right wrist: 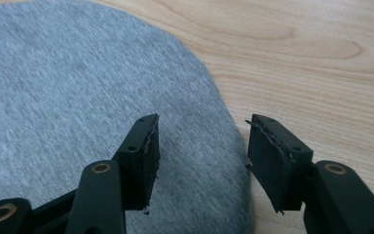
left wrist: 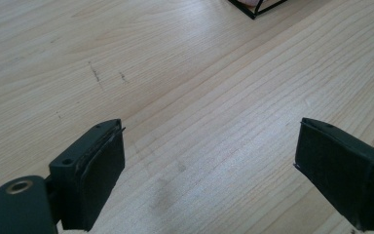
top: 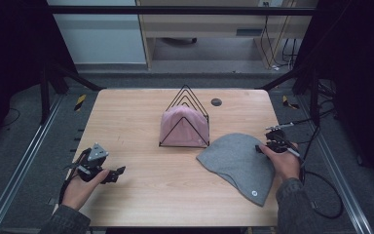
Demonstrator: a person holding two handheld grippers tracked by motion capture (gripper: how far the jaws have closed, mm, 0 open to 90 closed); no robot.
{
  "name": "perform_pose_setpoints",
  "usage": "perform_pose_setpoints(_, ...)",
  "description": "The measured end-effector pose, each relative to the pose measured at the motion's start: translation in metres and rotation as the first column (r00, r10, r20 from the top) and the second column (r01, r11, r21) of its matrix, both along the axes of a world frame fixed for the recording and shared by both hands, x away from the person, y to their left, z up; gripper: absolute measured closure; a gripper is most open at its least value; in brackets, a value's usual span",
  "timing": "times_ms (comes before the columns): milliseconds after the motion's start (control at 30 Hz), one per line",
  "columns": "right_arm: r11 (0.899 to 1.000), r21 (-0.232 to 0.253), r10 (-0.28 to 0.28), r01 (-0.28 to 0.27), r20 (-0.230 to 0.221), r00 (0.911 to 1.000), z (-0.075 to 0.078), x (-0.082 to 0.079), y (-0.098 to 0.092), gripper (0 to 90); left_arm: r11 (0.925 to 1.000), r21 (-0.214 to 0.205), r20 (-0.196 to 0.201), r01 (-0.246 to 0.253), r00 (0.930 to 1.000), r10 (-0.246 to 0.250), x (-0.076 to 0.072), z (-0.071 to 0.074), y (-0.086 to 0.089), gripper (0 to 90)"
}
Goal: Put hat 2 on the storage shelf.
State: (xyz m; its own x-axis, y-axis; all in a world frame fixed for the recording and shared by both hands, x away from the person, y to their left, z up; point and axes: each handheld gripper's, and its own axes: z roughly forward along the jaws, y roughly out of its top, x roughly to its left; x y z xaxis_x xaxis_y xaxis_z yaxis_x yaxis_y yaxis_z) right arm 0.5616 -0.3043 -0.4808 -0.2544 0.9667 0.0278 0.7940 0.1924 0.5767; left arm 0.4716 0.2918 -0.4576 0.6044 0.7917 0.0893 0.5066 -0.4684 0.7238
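Down at seven o'clock, left hand-held gripper [top: 119, 173] spread wide over bare counter [top: 141, 141]. At four o'clock, right hand-held gripper [top: 259, 149] half spread, straddling the grey beanie's [top: 238, 163] edge, not pinching. Beyond, pink hat [top: 185, 127] sits in the wire rack [top: 189, 100].

Pink hat [top: 184, 127] partly behind the wire rack [top: 185, 114]; small label on grey hat [top: 238, 163] unreadable.

No legible text, label, brand or number anywhere. Grey beanie [top: 238, 163] carries a small round white tag near its edge; its marking too small to read.
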Motion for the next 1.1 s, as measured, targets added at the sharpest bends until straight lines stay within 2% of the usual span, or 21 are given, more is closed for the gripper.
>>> perform_pose_setpoints(100,1.000,-0.007,0.003,-0.003,-0.010,0.9999,-0.002,0.000,-0.001,46.3,0.9999,-0.012,0.003,-0.009,1.0000,0.009,0.000,0.000,0.001,10.7)
perform_pose_setpoints(333,1.000,-0.013,0.017,-0.017,-0.009,0.9998,-0.002,0.000,-0.001,55.7,0.9999,-0.009,0.004,-0.013,0.9999,0.013,0.000,0.000,0.002,11.2)
perform_pose_setpoints(400,1.000,-0.013,0.024,-0.024,-0.010,0.9997,-0.001,0.000,-0.002,61.7,0.9996,-0.003,0.016,-0.027,0.9995,0.027,0.000,0.002,0.004,12.2)
perform_pose_setpoints(433,0.999,-0.010,0.031,-0.031,-0.010,0.9995,-0.001,-0.001,-0.002,63.8,0.9993,-0.013,0.014,-0.036,0.9993,0.036,0.000,0.002,0.006,12.4)
perform_pose_setpoints(467,0.999,-0.002,0.043,-0.044,-0.014,0.9990,-0.001,-0.001,-0.002,69.6,0.9988,-0.023,0.010,-0.042,0.9990,0.043,0.001,0.003,0.007,12.5)
perform_pose_setpoints(500,0.999,-0.002,0.043,-0.044,-0.014,0.9990,-0.001,-0.001,-0.002,69.6,0.9984,-0.029,0.008,-0.049,0.9988,0.049,0.001,0.002,0.008,12.5)
perform_pose_setpoints(633,0.997,0.022,0.076,-0.075,-0.018,0.9970,-0.001,-0.003,0.002,84.3,0.9984,-0.022,-0.002,-0.051,0.9987,0.051,0.002,0.001,0.008,12.7)
perform_pose_setpoints(833,0.994,0.022,0.106,-0.106,-0.001,0.9943,0.007,-0.008,0.008,85.5,0.9982,-0.040,-0.017,-0.045,0.9989,0.044,0.002,0.000,0.007,11.4)
perform_pose_setpoints(967,0.981,0.017,0.190,-0.192,0.087,0.9780,0.031,-0.024,0.021,85.8,0.9974,-0.055,-0.016,-0.047,0.9988,0.046,0.001,0.001,0.008,10.6)
perform_pose_setpoints(1067,0.969,0.021,0.240,-0.245,0.150,0.9593,0.050,-0.041,0.030,86.0,0.9972,-0.061,-0.010,-0.042,0.9991,0.041,0.002,0.003,0.008,10.6)
perform_pose_setpoints(1100,0.969,0.021,0.240,-0.245,0.150,0.9593,0.050,-0.041,0.030,86.0,0.9972,-0.061,-0.010,-0.042,0.9991,0.041,0.002,0.003,0.008,10.6)
